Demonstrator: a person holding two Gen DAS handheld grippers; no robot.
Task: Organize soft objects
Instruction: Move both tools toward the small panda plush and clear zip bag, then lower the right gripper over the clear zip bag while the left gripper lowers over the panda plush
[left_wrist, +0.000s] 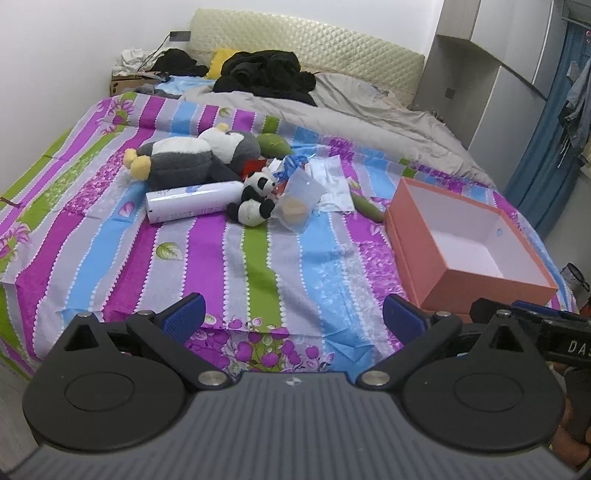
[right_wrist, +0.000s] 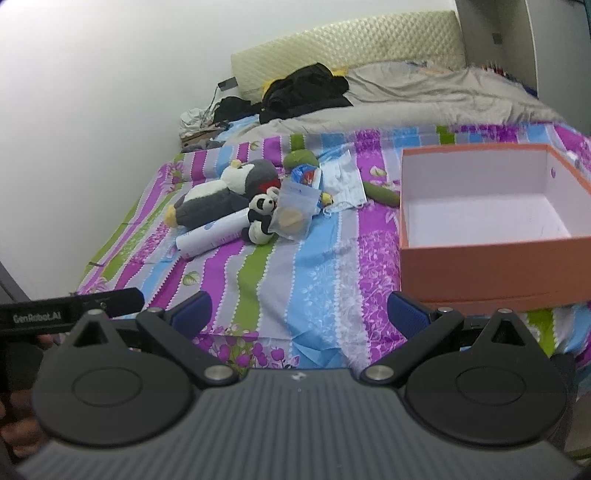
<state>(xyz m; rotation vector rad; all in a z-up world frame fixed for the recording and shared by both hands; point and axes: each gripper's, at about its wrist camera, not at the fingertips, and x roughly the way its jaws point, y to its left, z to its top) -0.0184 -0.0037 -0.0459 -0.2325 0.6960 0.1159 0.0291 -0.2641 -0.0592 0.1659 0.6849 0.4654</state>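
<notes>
A: Status?

B: Nothing picked yet. Left tool (left_wrist: 291, 315) and right tool (right_wrist: 299, 314) both hang over the near edge of the bed (left_wrist: 258, 266), jaws spread wide, empty.

A: Where's the soft stuff?

B: Mid-bed, in 1 pile. Big penguin plush (left_wrist: 192, 155) on its side at the back, small panda (left_wrist: 255, 197) in front, touching a white tube (left_wrist: 192, 201). A clear pouch (left_wrist: 299, 201) leans on the panda's right side. Face masks (left_wrist: 332, 184) and green plush pieces (left_wrist: 273, 142) behind and to the right.

A: Target?

B: Orange box (left_wrist: 491, 284), open, empty, on the bed's right side. Well apart from the pile, nearest the right tool.

A: Step?

B: I judge it the approach to the 1st pick. Panda looks the easiest: small, at the front, top side clear.

A: Next move needs?

B: Reach forward, keep the jaws wide, come down over the panda's body and miss the pouch and tube. Plush squashes, so close firmly. Then carry right and drop it in the box.
</notes>
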